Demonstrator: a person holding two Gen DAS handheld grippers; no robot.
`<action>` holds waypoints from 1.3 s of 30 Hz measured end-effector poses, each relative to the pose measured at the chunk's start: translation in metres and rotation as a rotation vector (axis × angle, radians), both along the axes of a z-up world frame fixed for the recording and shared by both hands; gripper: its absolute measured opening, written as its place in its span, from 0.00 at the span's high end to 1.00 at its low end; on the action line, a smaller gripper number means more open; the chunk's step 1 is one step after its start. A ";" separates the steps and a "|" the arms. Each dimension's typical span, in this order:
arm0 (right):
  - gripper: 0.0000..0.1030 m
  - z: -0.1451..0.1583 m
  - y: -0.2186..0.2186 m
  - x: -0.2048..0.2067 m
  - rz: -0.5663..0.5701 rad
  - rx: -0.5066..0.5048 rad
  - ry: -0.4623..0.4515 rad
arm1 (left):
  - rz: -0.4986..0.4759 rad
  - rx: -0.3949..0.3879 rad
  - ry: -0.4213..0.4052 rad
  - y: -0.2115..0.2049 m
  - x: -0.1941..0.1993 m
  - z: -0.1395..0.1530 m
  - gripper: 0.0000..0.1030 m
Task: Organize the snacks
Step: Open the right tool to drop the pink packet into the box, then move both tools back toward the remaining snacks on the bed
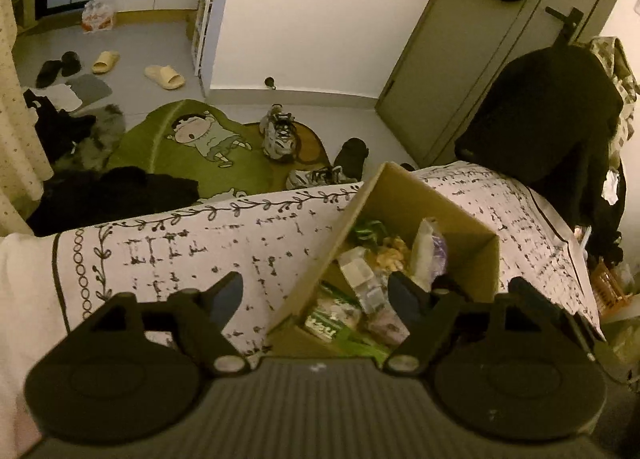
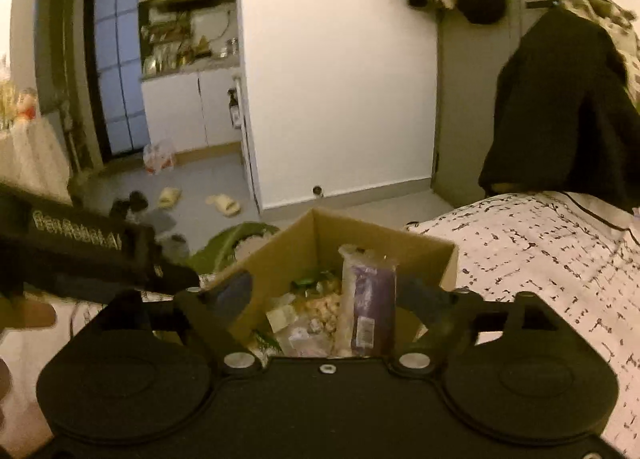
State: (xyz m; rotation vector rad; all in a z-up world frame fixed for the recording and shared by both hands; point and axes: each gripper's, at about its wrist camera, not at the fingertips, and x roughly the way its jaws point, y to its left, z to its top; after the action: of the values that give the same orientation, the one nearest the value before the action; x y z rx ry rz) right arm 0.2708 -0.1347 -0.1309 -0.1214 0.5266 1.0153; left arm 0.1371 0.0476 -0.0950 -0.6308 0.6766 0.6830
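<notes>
An open cardboard box (image 1: 400, 199) stands on a patterned bedsheet (image 1: 180, 251) and holds several snack packets, among them a green one (image 1: 326, 323) and a clear-and-purple one (image 1: 430, 251). My left gripper (image 1: 316, 293) is open above the box's near left wall, with nothing gripped. In the right wrist view the box (image 2: 360, 235) lies straight ahead. My right gripper (image 2: 326, 295) is open, and the purple packet (image 2: 372, 299) stands upright between its fingers, close to the right one, with no pad pressing it. The left gripper's black body (image 2: 76, 235) reaches in from the left.
Beyond the bed lie a green cartoon rug (image 1: 188, 147), sneakers (image 1: 280, 135), slippers (image 1: 164, 77) and dark clothes (image 1: 112, 195) on the floor. A dark jacket (image 1: 552, 115) hangs at the bed's far right, beside a door (image 1: 472, 59). A wicker basket (image 1: 608, 287) sits at the right.
</notes>
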 end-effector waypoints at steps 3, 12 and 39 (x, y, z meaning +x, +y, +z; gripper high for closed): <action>0.10 0.008 -0.008 0.006 -0.035 0.007 0.009 | -0.023 0.023 -0.013 -0.008 0.006 0.006 0.21; 0.00 0.020 -0.049 0.031 -0.190 0.024 -0.017 | -0.059 0.065 -0.062 -0.031 0.017 0.021 0.00; 0.00 0.023 -0.141 0.088 -0.431 -0.044 0.094 | -0.247 0.077 -0.125 -0.095 0.060 0.051 0.00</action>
State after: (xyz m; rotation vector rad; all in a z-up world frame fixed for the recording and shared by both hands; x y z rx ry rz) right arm 0.3585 -0.2760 -0.1078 0.0027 0.6291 0.5909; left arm 0.1970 -0.0475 -0.0438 -0.5042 0.5972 0.4350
